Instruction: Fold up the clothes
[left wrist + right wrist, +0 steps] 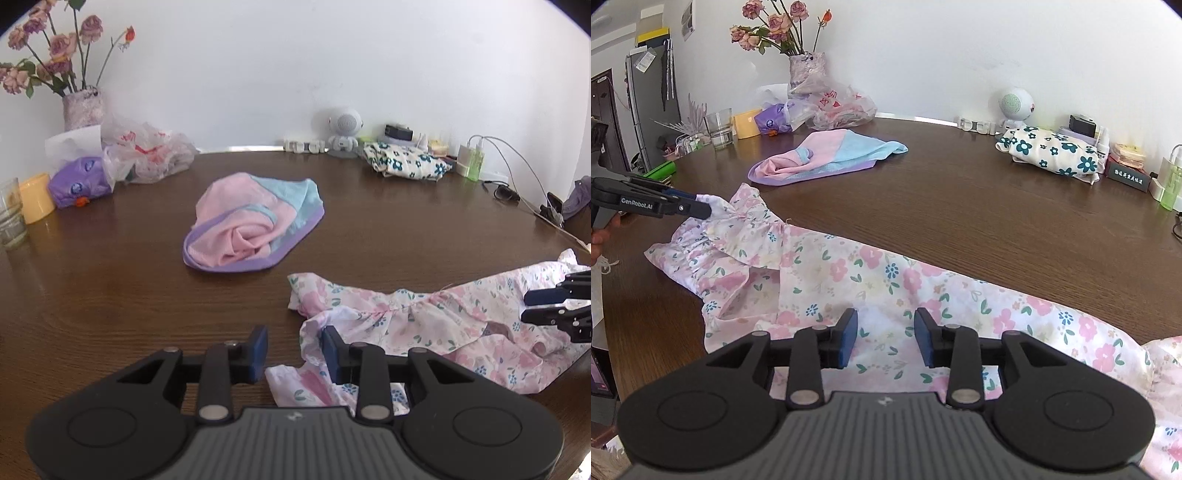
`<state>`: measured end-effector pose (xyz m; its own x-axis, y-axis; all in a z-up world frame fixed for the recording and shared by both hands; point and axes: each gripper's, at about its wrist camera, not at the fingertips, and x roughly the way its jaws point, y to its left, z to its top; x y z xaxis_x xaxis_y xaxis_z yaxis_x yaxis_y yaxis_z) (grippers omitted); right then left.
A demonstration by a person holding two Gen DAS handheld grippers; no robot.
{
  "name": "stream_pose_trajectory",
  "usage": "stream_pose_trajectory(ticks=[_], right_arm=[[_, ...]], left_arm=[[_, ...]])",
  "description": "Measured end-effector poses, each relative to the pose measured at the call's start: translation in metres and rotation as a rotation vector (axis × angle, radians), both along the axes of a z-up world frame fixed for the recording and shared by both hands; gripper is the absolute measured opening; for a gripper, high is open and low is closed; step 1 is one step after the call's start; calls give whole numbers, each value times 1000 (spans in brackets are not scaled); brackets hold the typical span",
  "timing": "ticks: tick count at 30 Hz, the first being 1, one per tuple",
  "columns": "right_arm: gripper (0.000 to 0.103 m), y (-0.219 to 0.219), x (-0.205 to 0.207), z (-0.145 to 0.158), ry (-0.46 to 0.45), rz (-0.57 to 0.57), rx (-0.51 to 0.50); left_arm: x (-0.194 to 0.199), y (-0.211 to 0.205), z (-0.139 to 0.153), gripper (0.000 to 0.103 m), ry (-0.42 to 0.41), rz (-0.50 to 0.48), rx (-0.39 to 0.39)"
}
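Floral garment [871, 273] spread unfolded on near table [997, 221], fold not begun | right gripper [885, 341] jaws apart above it | left gripper [294, 347] jaws apart at ruffled edge | pink-blue cloth [255, 221] crumpled beyond | flowered bundle [1052, 151] apparently folded, far side.

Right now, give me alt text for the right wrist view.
The right gripper hovers open over a pink floral garment spread on a brown wooden table, while the left gripper meets its ruffled edge. Behind lie a crumpled pink-and-blue garment and a folded floral cloth.

dress [871, 280] on table [997, 229] front; towel [827, 158] behind; vase [807, 70] probably rearmost
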<state>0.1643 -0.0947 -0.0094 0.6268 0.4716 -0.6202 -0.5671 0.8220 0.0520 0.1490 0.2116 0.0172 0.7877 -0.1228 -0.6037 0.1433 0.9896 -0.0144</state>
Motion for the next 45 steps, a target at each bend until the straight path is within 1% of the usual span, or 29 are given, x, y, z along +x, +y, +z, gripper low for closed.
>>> stream_pose_trajectory(ticks=[5,8,10,11,14,18,20,21,23,24,27,29,30,31,33,35,38,39,40,41,42,45], right_arm=[[37,2,0,0,-1,1,-7],[37,2,0,0,-1,2,-9],[37,2,0,0,-2,2,-10],[37,2,0,0,-2,3,-10],[37,2,0,0,-3,6,-12],[37,2,2,2,5,20,-21],[40,2,5,7,32,14,-20],[40,1,6,11,42,7,-2],[40,3,5,25,37,22,84],[40,9,3,32,29,48,119],[39,43,1,46,-3,135,156],[35,74,4,44,-4,196,127],[30,88,7,41,3,217,110],[26,101,10,37,15,232,91],[22,120,14,25,34,236,38],[20,133,17,13,40,231,-8],[19,134,13,9,28,223,-20],[19,134,11,8,21,223,-25],[19,133,9,7,11,225,-30],[19,133,7,7,4,225,-31],[19,133,6,6,3,223,-29],[19,131,6,6,3,222,-19]], left_arm=[[-1,-20,-1,31,-23,-53,38],[-1,-31,-1,27,-37,-85,61],[-1,-39,-1,6,-47,-106,77],[-1,-41,-4,5,-41,-110,89],[4,-41,-23,4,4,-100,128],[2,-36,-30,4,-8,-102,129],[1,-37,-31,4,-14,-105,133],[0,-37,-31,4,-18,-109,138],[0,-36,-31,3,-20,-112,135],[0,-36,-31,3,-20,-112,132],[0,-34,-31,2,-20,-114,120],[0,-34,-31,2,-20,-115,114],[0,-33,-31,2,-20,-114,111],[1,-33,-31,2,-18,-114,107],[-1,-28,-30,2,-11,-102,85],[-4,-22,-29,4,-1,-86,58],[-9,-13,-27,14,14,-61,17],[-10,-10,-26,25,19,-53,4],[-11,-7,-25,39,24,-45,-10],[-13,-4,-25,44,29,-37,-24],[-14,-1,-24,47,34,-28,-37],[-19,7,-22,47,49,-4,-78]])
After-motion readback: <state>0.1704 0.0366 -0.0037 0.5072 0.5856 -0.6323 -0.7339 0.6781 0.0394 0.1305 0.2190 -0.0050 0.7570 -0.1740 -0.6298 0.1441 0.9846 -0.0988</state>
